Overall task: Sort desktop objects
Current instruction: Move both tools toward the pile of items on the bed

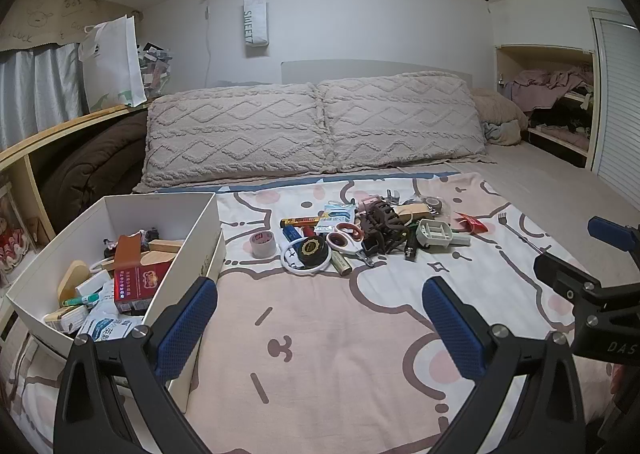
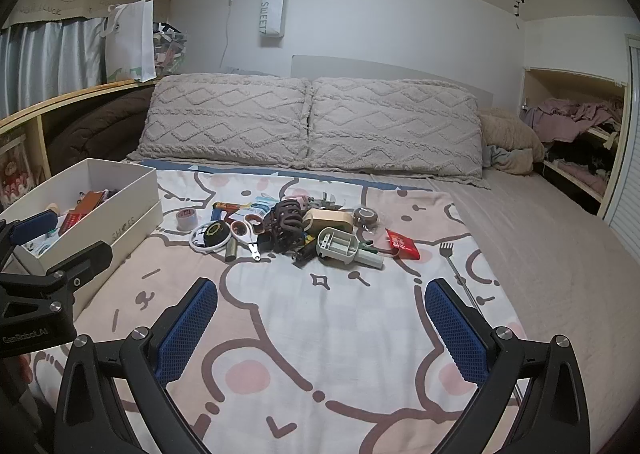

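A pile of small objects lies on the cartoon-print blanket: a tape roll [image 1: 263, 244], a round black tin [image 1: 312, 250], scissors [image 1: 345, 240], a brown hair claw [image 1: 378, 220], a grey-green holder [image 1: 435, 235] and a red packet [image 1: 474, 223]. A white box [image 1: 120, 214] at the left holds several items, among them a red carton [image 1: 136, 286]. My left gripper [image 1: 320, 318] is open and empty, near the box's front right corner. My right gripper [image 2: 321, 318] is open and empty, short of the pile [image 2: 288, 224]. The box [image 2: 132, 190] shows left in the right wrist view.
Two knitted pillows [image 1: 312, 126] lie behind the blanket. A wooden shelf [image 1: 60, 130] with a white bag runs along the left. An open cupboard [image 1: 552, 106] with clothes is at the right. A metal fork-like back scratcher [image 2: 452, 258] lies right of the pile.
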Action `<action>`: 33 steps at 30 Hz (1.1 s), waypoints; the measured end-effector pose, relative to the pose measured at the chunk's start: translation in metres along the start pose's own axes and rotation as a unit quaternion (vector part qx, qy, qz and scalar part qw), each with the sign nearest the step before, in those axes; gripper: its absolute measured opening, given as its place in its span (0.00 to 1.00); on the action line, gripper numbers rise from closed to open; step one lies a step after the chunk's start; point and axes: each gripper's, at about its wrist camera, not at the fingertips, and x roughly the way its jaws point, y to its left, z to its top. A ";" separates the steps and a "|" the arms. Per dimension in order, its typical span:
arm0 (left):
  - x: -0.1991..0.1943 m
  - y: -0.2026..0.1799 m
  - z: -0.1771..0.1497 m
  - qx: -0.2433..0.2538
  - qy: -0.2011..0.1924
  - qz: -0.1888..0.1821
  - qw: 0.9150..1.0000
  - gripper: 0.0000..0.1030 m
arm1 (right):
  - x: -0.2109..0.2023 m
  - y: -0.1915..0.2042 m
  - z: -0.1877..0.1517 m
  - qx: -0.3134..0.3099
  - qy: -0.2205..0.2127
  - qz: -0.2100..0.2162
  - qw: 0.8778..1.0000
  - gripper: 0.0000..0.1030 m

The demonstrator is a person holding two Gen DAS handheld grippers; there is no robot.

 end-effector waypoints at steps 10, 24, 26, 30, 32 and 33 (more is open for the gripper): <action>0.000 0.000 0.000 0.001 0.000 0.000 1.000 1.00 | 0.000 0.002 0.000 -0.004 0.001 -0.002 1.000 1.00; 0.010 -0.007 -0.007 0.005 0.015 0.004 1.000 1.00 | 0.010 0.003 -0.001 -0.004 0.016 -0.001 1.000 1.00; 0.014 -0.006 -0.008 0.005 0.020 0.004 1.000 1.00 | 0.015 0.003 -0.004 -0.003 0.023 -0.002 1.000 1.00; 0.024 -0.006 -0.013 0.006 0.033 0.007 0.999 1.00 | 0.026 0.002 -0.010 -0.002 0.040 -0.006 0.999 1.00; 0.029 -0.006 -0.016 0.006 0.041 0.009 0.999 1.00 | 0.031 0.002 -0.013 0.002 0.048 -0.001 0.999 1.00; 0.032 -0.006 -0.017 0.007 0.045 0.011 0.999 1.00 | 0.033 0.001 -0.014 0.003 0.052 0.001 0.999 1.00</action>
